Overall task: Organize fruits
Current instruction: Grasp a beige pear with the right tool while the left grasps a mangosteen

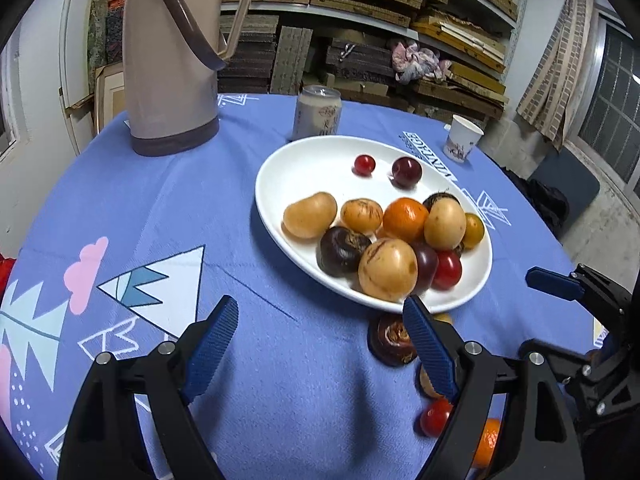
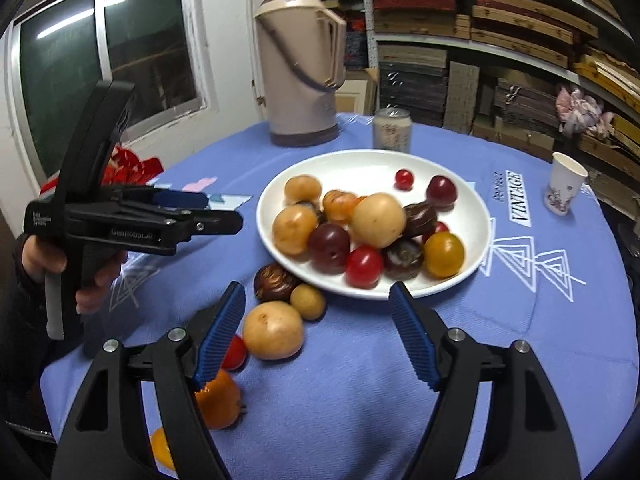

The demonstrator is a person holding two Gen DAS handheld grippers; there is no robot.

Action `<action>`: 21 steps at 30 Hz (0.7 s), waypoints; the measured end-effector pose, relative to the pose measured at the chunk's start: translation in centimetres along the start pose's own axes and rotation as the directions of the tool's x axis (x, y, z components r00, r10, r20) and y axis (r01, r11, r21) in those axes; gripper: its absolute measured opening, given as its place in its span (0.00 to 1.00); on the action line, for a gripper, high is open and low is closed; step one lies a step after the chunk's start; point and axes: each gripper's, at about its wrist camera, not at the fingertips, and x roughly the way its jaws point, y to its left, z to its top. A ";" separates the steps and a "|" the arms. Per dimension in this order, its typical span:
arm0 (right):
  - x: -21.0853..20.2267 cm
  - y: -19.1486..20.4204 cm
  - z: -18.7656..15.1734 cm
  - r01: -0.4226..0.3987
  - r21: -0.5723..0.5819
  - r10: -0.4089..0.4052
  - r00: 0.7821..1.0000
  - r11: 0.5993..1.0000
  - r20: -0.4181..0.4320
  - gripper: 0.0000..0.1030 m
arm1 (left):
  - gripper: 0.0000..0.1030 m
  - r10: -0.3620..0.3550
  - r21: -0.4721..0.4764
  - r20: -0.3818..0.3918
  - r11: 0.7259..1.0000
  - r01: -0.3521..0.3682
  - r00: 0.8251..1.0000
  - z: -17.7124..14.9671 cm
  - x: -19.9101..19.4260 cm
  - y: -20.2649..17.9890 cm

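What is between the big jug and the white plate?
Only bare blue tablecloth lies between the thermos jug and the white plate. The drink can stands off to the side behind the plate. The right wrist view shows it best.

A storeroom doubling as a domestic eating corner. Behind the round table (image 2: 400,380), metal shelving (image 2: 500,36) holds stacked flat boards and frames, with a bundle of cloth (image 2: 580,112) on one shelf. On the table, a blue printed tablecloth (image 1: 200,208) bears a beige thermos jug (image 2: 300,64), a drinks can (image 2: 392,132), a paper cup (image 2: 566,188) and a white plate (image 2: 476,208) of fruit. To the table's left, a sliding window (image 2: 108,64) pierces a plain white wall.
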 end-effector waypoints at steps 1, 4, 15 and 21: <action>0.3 0.2 -0.1 -0.004 -0.005 0.004 1.000 1.000 -0.013 0.70 | 0.83 -0.004 0.001 -0.006 1.000 0.004 1.000 -0.1 0.1 0.0; 1.1 0.7 -0.4 -0.017 -0.015 0.016 0.999 1.000 -0.042 0.70 | 0.86 -0.004 0.013 -0.027 1.000 0.004 1.000 -0.2 0.4 -0.1; 3.5 1.6 -1.0 -0.023 0.024 0.025 0.993 0.999 -0.114 0.70 | 0.91 0.011 -0.029 -0.029 1.000 -0.012 1.000 -0.1 0.5 0.8; 5.1 1.5 -1.5 -0.002 0.047 0.010 0.985 0.999 -0.175 0.70 | 0.91 0.020 -0.007 -0.049 1.000 -0.020 0.999 -0.3 0.9 0.4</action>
